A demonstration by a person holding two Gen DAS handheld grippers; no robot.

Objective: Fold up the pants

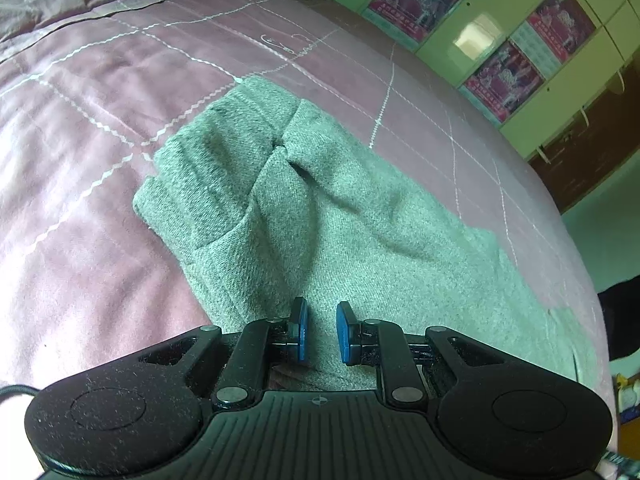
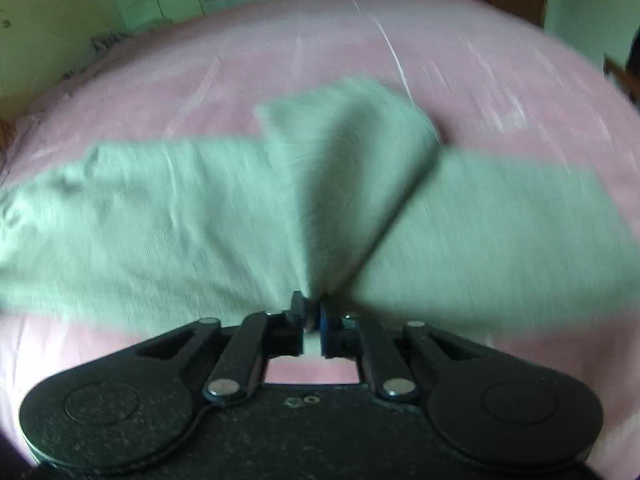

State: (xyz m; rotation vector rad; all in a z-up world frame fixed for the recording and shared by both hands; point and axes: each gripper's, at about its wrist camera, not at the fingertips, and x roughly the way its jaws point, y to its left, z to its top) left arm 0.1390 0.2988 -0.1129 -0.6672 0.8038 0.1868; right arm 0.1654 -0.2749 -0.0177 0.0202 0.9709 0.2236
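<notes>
On the pink bedspread (image 1: 100,128) lie the grey pants (image 1: 320,216). Left gripper (image 1: 319,330) pinches the fabric, pads nearly together; right gripper (image 2: 311,312) clamps a raised fold (view blurred). Lift both evenly, keeping edges aligned before laying over.

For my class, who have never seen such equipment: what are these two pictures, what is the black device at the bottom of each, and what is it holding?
Each picture comes from a camera mounted on a hand-held gripper carried by a person. The left hand-held gripper has grey-green pants between its blue pads, apparently pinched, on a pink bedspread. The right hand-held gripper, its picture blurred, is shut on a raised fold of the same pants. Green cupboards stand behind the bed.
</notes>
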